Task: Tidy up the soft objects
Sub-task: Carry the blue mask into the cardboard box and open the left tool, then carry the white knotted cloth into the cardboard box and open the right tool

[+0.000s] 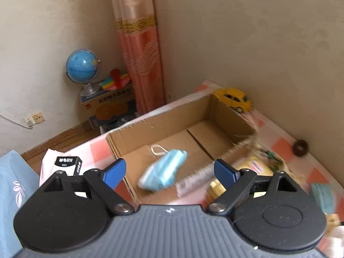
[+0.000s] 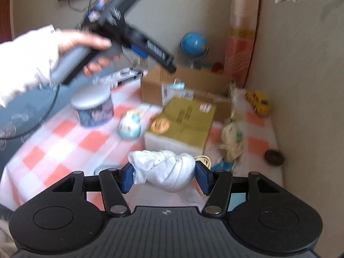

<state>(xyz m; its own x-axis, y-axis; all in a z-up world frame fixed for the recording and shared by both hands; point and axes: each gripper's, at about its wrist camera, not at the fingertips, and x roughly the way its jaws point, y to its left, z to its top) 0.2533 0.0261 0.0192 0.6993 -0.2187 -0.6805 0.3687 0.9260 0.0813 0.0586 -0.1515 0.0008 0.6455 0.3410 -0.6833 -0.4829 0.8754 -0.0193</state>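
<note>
Pinching a white cloth wad [image 2: 163, 172] across its middle, the right gripper [image 2: 163, 177] hangs near the box [image 1: 163, 120], short of it. Light and squashy, the wad likely suits that mid-bulge hold; loose ends would slip. The left gripper [image 1: 169, 172] hovers spread over the box, where a mask [image 1: 163, 172] lies.

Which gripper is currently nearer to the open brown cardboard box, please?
Left. The left gripper hangs open just above the open brown cardboard box. The right gripper, shut on a crumpled white cloth, sits farther back across the table.
</note>
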